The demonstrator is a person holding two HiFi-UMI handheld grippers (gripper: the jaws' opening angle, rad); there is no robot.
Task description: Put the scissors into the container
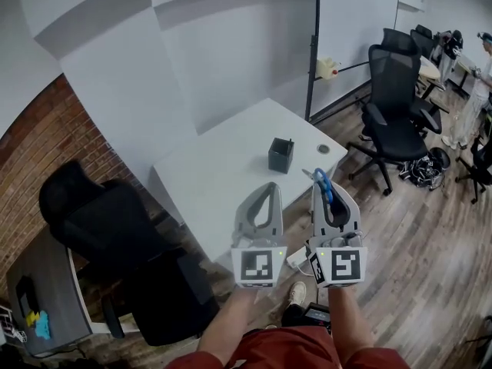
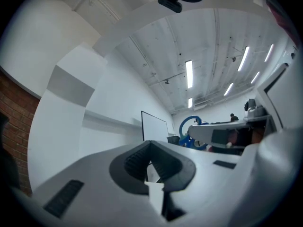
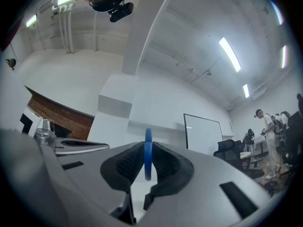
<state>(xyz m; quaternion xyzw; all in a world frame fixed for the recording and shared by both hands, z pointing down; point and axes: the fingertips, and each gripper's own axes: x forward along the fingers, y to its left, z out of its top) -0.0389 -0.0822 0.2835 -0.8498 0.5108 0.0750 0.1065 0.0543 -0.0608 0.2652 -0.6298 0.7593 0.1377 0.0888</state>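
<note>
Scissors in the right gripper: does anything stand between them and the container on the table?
Nothing visible does. The right gripper holds the scissors near the front edge of the table; only bare tabletop lies between them and the dark container. The left gripper stands beside, out of that path.

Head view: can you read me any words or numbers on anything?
No words or numbers can be read anywhere.
The cubes: only black-and-white square patterns, not letters.
The whiteboard: blank.
The black container: no label shows.
</note>
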